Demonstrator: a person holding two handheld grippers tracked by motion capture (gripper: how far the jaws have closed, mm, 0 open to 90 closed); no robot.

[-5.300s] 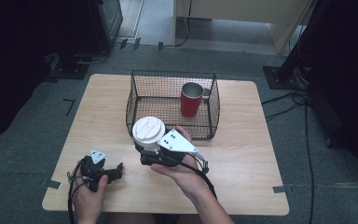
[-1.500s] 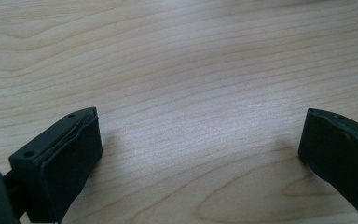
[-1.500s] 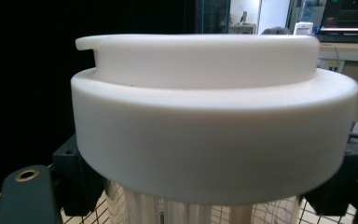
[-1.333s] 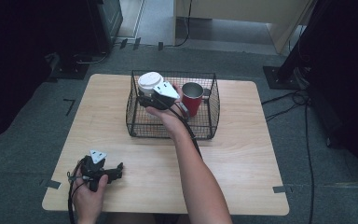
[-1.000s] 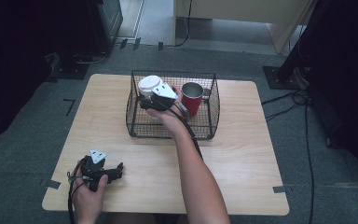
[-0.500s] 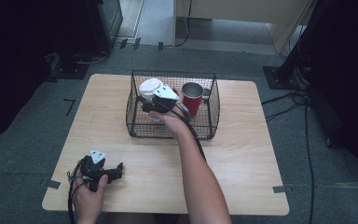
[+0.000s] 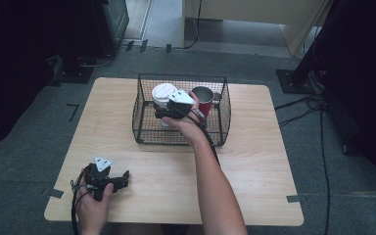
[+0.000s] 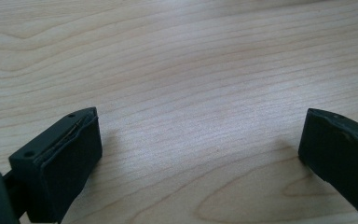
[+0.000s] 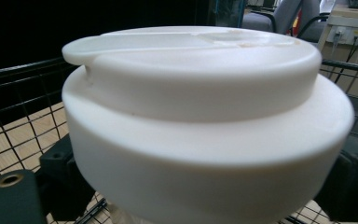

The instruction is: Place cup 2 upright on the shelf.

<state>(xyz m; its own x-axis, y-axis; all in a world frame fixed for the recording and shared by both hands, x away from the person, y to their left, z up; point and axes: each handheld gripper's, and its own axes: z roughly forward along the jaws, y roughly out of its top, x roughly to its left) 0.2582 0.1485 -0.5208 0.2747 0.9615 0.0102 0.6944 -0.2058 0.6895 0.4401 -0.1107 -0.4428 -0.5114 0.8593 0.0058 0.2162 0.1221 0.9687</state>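
Right gripper (image 7: 162, 113): inside the wire basket (image 7: 142, 132); jaws had just been spreading, flanking the white lidded cup (image 7: 163, 96).
Cup: in the basket, at 9 o'clock of the red mug (image 7: 204, 99).
Left gripper (image 7: 122, 180): low on the counter (image 7: 254, 156), jaws spread, nothing between.

I find no writing, brand, number or sign that I can read anywhere in front of me. The white lid (image 9: 205, 93) of the cup between my jaws is plain, the red cup (image 7: 204, 99) beside it in the wire basket (image 7: 142, 129) shows no print, and the wooden surface (image 8: 177, 70) carries only its grain.
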